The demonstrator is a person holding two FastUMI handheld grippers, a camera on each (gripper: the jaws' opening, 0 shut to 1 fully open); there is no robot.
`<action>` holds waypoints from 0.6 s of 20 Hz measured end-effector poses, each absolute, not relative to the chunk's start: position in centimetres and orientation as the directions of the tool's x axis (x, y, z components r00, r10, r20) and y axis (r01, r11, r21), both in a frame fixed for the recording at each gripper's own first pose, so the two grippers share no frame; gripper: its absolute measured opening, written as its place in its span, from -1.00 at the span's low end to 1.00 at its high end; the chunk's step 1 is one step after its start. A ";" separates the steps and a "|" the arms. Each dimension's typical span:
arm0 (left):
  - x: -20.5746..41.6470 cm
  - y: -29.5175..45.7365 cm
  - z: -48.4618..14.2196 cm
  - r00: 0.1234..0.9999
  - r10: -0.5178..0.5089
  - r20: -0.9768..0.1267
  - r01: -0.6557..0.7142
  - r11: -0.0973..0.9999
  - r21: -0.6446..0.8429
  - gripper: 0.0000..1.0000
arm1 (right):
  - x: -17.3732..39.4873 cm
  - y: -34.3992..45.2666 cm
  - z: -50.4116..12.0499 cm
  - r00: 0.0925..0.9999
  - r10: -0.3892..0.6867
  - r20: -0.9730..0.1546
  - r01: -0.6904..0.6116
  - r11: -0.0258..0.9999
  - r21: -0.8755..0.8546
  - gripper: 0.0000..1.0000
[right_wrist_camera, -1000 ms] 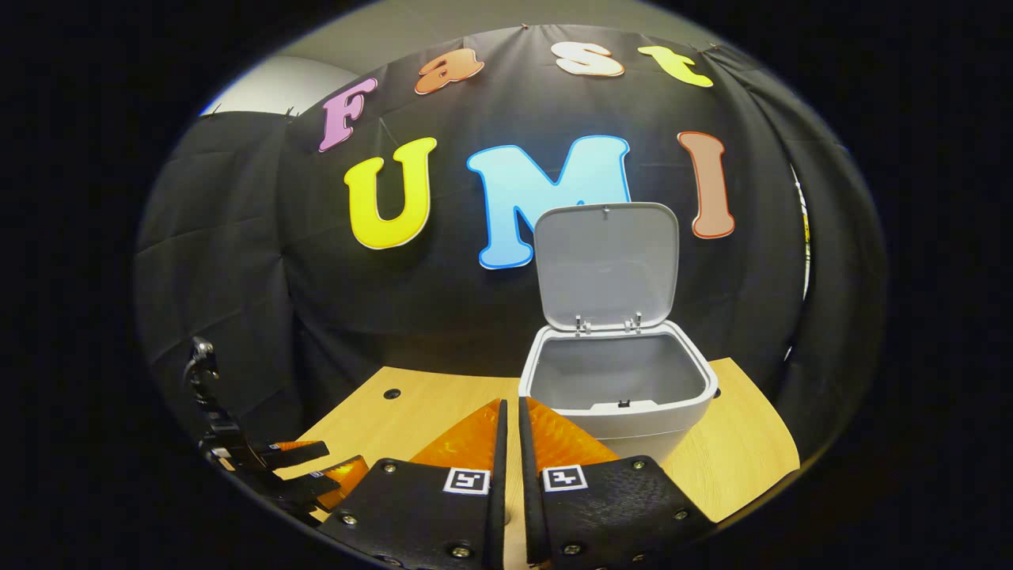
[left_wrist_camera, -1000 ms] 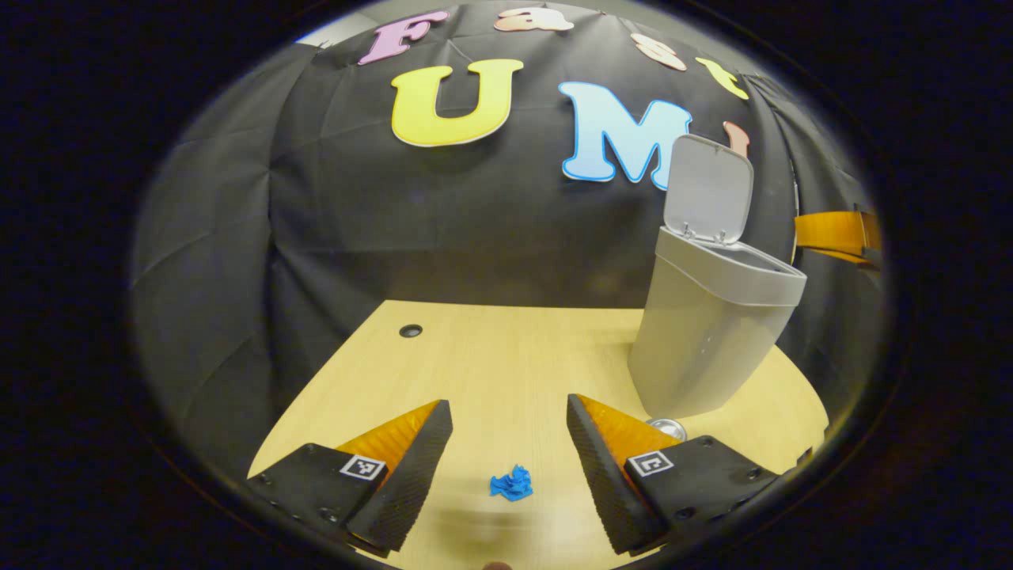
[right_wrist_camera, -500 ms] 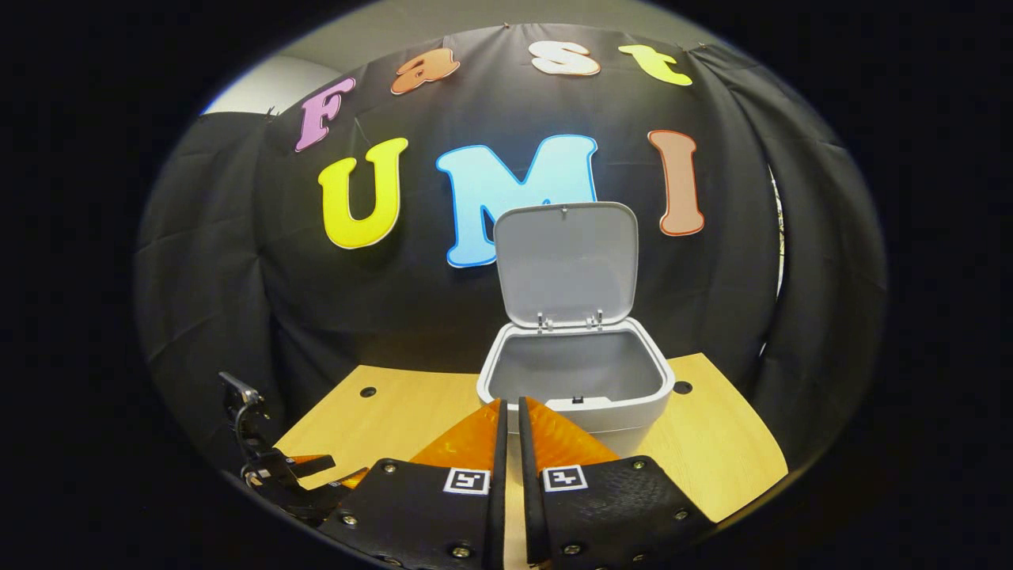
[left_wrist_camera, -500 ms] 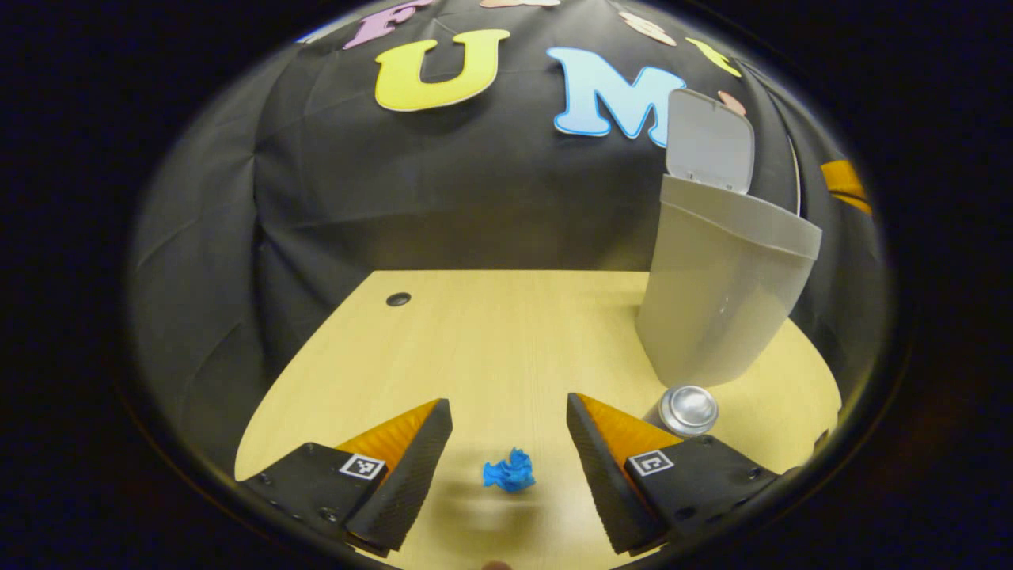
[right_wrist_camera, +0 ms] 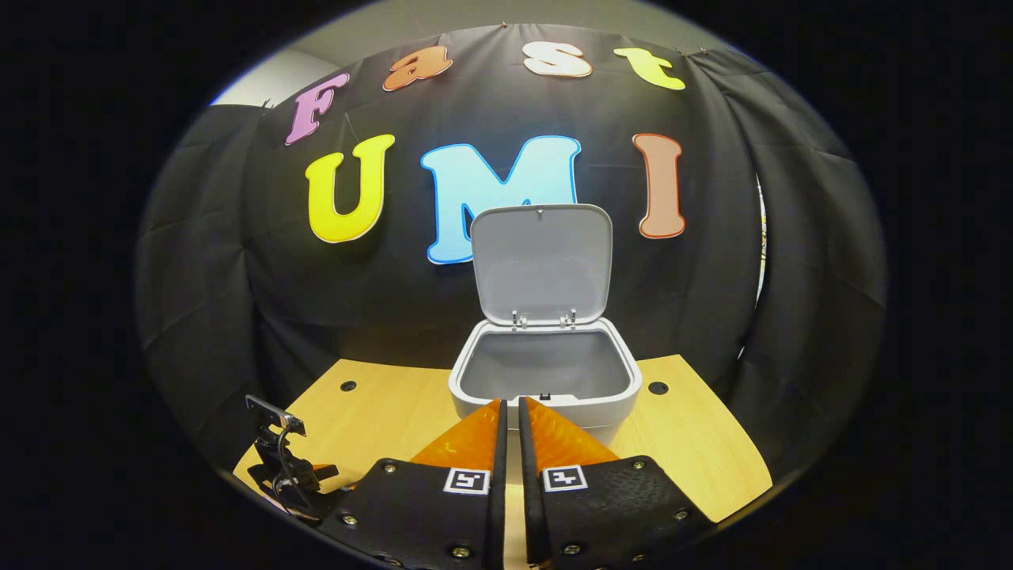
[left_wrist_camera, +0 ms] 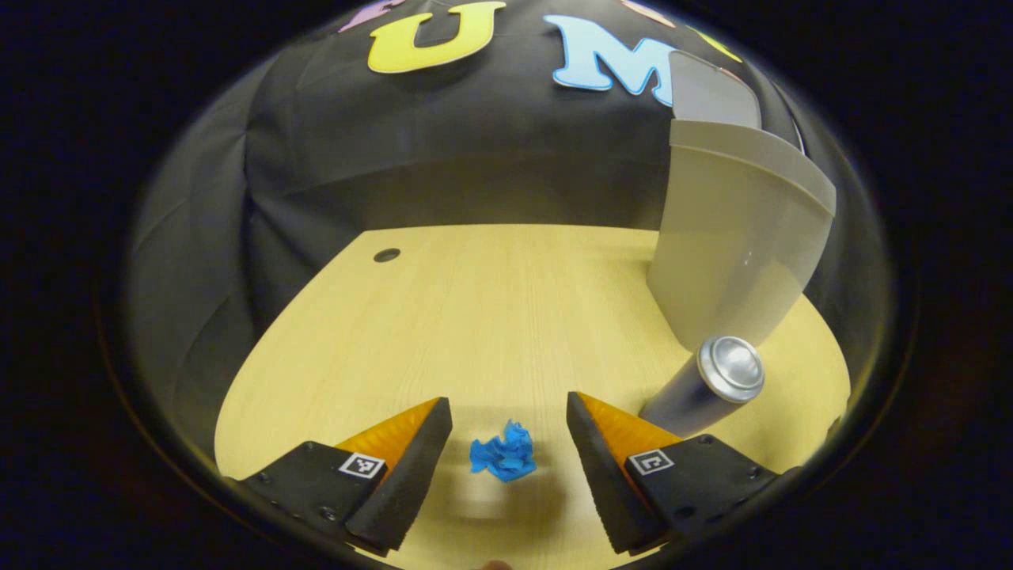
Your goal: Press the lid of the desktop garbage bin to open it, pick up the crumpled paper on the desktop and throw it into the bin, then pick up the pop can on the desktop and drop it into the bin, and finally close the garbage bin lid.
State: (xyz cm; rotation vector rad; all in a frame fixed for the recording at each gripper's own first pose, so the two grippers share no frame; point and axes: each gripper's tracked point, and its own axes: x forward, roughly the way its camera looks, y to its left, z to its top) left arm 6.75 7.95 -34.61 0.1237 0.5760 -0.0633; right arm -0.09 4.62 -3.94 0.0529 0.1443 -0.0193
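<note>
Below, a small blue crumpled paper (left_wrist_camera: 503,459) lies on the wooden desk (left_wrist_camera: 491,317) between the left gripper's (left_wrist_camera: 506,427) wide-spread fingers, untouched. Nearby stand a silver can (left_wrist_camera: 704,384) and the grey bin (right_wrist_camera: 546,372), lid (right_wrist_camera: 542,261) raised. The right gripper's (right_wrist_camera: 508,427) fingers are nearly closed, empty.

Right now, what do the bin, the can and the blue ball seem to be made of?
Bin: likely plastic, grey and matte, with smooth moulded walls and a thin hinged lid standing open.
Can: probably aluminium, with a silvery body and a shiny rimmed top.
Blue ball: crumpled paper by the look, with sharp irregular folds and a dull surface. It lies on the desk, which shows a pale wood grain, perhaps laminate.
</note>
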 end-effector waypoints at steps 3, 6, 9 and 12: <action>7.0 7.8 -35.8 0.822 -0.028 -0.569 0.102 0.990 0.098 0.92 | -0.5 3.8 -4.2 0.988 -0.037 -0.151 0.045 0.998 0.045 -0.80; 7.1 7.8 -37.1 0.807 -0.027 -0.591 0.099 0.991 0.090 0.92 | -0.7 3.1 -4.4 0.986 -0.056 -0.158 0.063 0.997 0.044 -0.80; 7.1 8.0 -38.1 0.794 -0.021 -0.607 0.090 0.992 0.084 0.93 | -0.9 2.8 -4.5 0.984 -0.065 -0.165 0.073 0.996 0.041 -0.80; 6.9 8.1 -39.2 0.780 -0.022 -0.626 0.097 0.992 0.086 0.92 | -1.1 2.6 -4.8 0.983 -0.071 -0.171 0.078 0.996 0.035 -0.80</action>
